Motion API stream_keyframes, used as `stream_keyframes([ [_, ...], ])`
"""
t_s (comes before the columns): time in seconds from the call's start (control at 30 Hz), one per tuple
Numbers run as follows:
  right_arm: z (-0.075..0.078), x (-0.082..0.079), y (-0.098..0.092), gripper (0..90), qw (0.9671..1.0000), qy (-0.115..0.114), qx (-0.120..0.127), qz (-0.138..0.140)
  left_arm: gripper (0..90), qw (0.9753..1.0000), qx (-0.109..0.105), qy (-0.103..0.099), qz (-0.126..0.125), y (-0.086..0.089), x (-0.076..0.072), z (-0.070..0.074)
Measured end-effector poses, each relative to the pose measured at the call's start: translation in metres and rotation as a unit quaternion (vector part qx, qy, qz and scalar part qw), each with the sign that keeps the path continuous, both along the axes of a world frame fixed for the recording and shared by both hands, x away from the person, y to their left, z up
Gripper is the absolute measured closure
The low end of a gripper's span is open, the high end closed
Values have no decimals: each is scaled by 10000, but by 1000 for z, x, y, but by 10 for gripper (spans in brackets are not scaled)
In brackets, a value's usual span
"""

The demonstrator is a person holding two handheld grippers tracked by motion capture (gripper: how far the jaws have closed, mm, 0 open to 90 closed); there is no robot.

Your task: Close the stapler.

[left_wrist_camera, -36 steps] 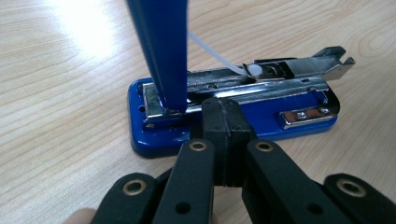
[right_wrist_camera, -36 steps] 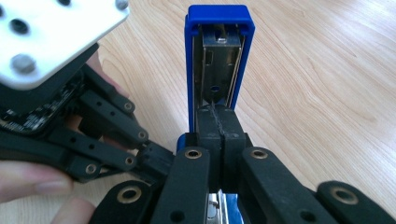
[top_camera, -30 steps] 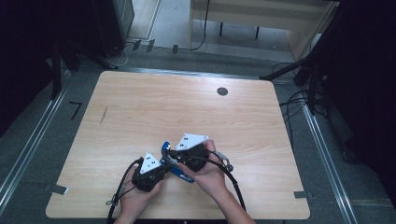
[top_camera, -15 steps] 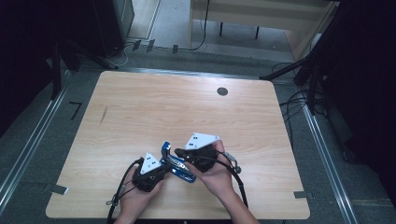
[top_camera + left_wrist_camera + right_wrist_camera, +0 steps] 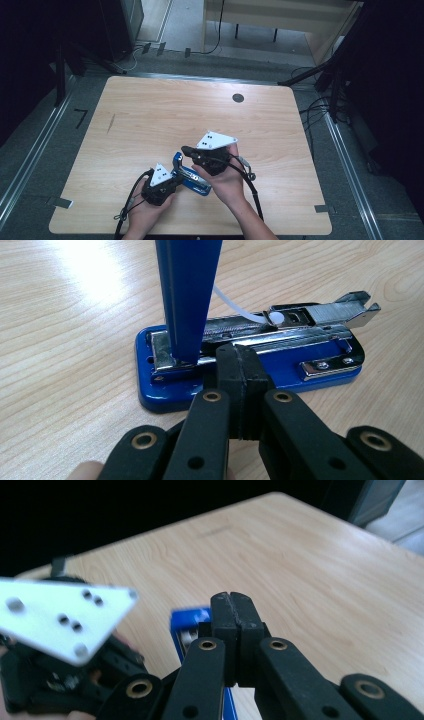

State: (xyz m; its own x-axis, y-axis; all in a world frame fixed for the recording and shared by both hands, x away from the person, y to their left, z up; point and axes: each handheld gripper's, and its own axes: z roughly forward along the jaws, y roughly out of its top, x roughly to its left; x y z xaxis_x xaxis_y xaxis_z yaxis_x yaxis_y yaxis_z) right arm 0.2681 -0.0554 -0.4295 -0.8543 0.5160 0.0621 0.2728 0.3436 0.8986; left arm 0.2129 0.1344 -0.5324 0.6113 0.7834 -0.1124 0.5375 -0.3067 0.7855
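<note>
A blue stapler (image 5: pixel 192 180) lies opened near the table's front edge. In the left gripper view its blue lid (image 5: pixel 187 295) stands upright over the blue base (image 5: pixel 165 390) and the metal magazine (image 5: pixel 300 322). My left gripper (image 5: pixel 240 357) is shut with nothing between its fingers, its tips resting against the stapler's metal rail; from above the left gripper (image 5: pixel 172 177) sits at the stapler's left end. My right gripper (image 5: pixel 186 149) hovers above the stapler, also shut and empty. In its own view the right gripper (image 5: pixel 232 605) points at the blue lid (image 5: pixel 192 617).
The wooden table (image 5: pixel 150 115) has a round black grommet (image 5: pixel 238 98) at the back and a short dark mark (image 5: pixel 111 123) at the left. Cables (image 5: pixel 320 107) lie on the floor to the right. The left gripper's grey plate (image 5: pixel 65 620) is close to the right gripper.
My right gripper has lifted and drawn a little up and right of the stapler. The left gripper and the stapler have stayed in place.
</note>
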Motion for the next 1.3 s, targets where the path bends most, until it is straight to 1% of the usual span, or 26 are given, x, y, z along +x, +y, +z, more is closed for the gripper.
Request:
stream_keyframes([
  [0.07,2,-2,4,900,10000,-73,63,-8,900,10000,20,-4,-11,0,0,0],
  [0.17,3,-5,8,900,9998,-156,78,67,900,10000,36,-17,-9,0,0,0],
  [0.23,4,-6,10,900,9998,-144,82,100,900,10000,38,-20,-2,0,0,0],
  [0.27,3,-5,13,900,9998,-115,67,159,900,10000,40,-21,-1,0,0,0],
  [0.47,3,-1,22,900,9996,-137,-46,224,900,10000,49,-32,2,0,0,0],
  [0.57,3,1,26,900,9994,-155,-148,259,900,10000,47,-28,-5,0,0,0],
  [0.6,3,0,26,900,9993,-177,-192,258,900,10000,53,-37,-7,0,0,0],
  [0.67,3,0,25,900,9993,-194,-202,248,900,10000,58,-35,-9,0,0,0],
  [0.8,3,-3,17,900,9993,-198,-241,203,900,10000,38,-20,-13,0,0,0],
  [1.03,2,-4,11,900,9994,-173,-220,202,900,10000,35,-14,-13,0,0,0],
  [1.23,2,-1,14,900,9995,-146,-173,202,900,10000,36,-22,-9,0,0,0],
  [1.3,1,0,17,900,9994,-187,-167,217,900,10000,38,-28,-6,0,0,0],
])
